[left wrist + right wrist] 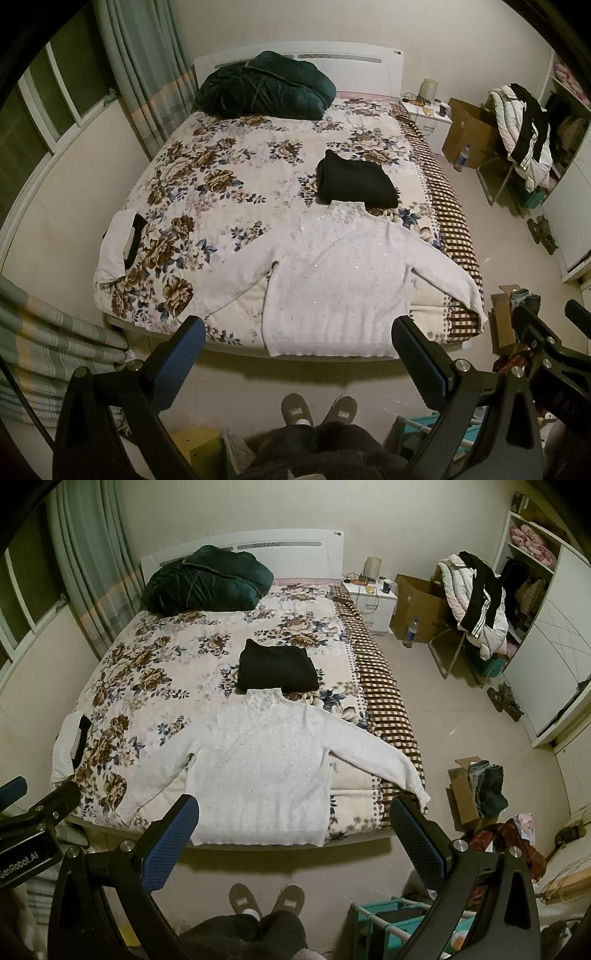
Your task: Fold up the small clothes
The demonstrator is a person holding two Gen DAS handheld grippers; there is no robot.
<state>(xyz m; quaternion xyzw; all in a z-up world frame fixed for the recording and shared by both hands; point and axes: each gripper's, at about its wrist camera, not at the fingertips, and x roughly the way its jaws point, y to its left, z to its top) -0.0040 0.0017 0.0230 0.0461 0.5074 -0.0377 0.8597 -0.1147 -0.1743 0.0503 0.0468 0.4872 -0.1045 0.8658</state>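
A white knit sweater point(332, 280) lies flat on the bed's near end, sleeves spread out, hem at the foot edge; it also shows in the right wrist view point(258, 760). A folded black garment point(356, 181) lies just beyond its collar, and shows in the right wrist view too point(277, 668). My left gripper point(299, 336) is open and empty, held above the floor in front of the hem. My right gripper point(295, 816) is open and empty, also short of the bed. The right gripper shows at the right edge of the left wrist view point(550, 332).
The bed point(221, 177) has a floral quilt, with a dark green duvet point(266, 86) at the headboard and a white and black garment point(120, 245) at its left edge. A chair piled with clothes point(476, 602), cardboard boxes point(469, 794) and a nightstand point(371, 600) stand to the right. Slippered feet point(319, 408) are below.
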